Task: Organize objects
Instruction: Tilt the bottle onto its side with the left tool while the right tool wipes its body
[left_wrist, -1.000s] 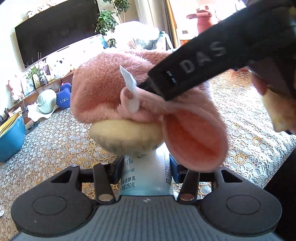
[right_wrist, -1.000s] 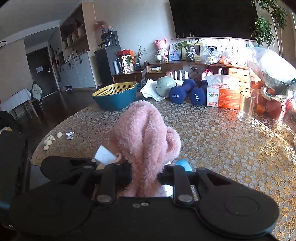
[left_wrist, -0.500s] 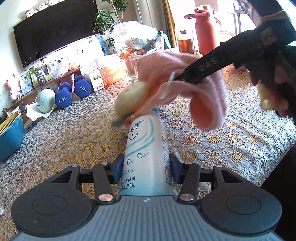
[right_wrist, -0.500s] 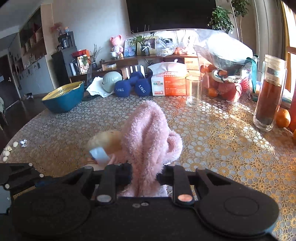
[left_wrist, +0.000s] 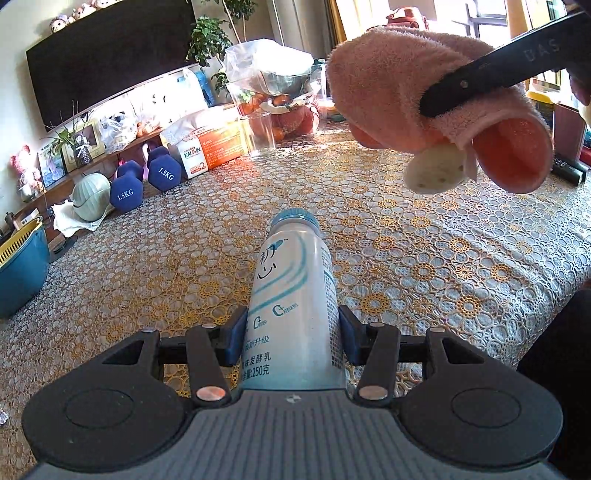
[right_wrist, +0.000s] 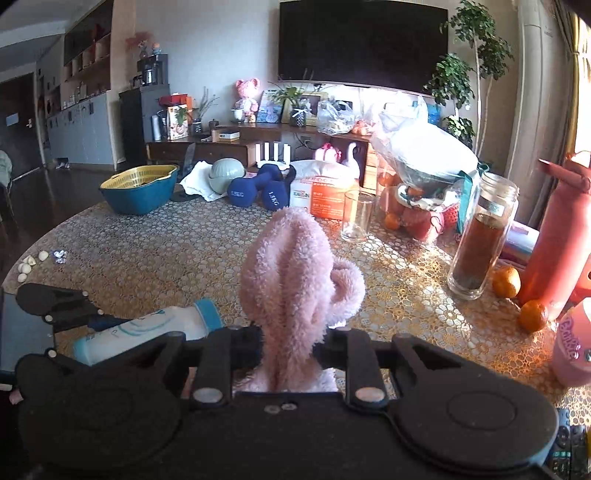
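Note:
My left gripper (left_wrist: 291, 338) is shut on a white bottle with a blue cap (left_wrist: 293, 295) and holds it lying forward above the lace tablecloth (left_wrist: 424, 266). The bottle also shows in the right wrist view (right_wrist: 147, 332), with the left gripper (right_wrist: 55, 306) behind it. My right gripper (right_wrist: 284, 349) is shut on a fluffy pink slipper (right_wrist: 291, 280). In the left wrist view the pink slipper (left_wrist: 406, 96) hangs in the air at the upper right, clamped by a black finger (left_wrist: 480, 85), its pale sole facing down.
At the table's far side stand a blue basket with yellow insert (right_wrist: 138, 190), two blue dumbbells (right_wrist: 258, 192), an orange-white box (right_wrist: 321, 195), a drinking glass (right_wrist: 356, 221), a covered fruit bowl (right_wrist: 428, 173), a tea jar (right_wrist: 480, 236), a red flask (right_wrist: 554, 236) and oranges (right_wrist: 532, 315).
The right gripper has lifted the pink slipper off the bottle's cap and carried it up and to the right. The left gripper still holds the bottle in place.

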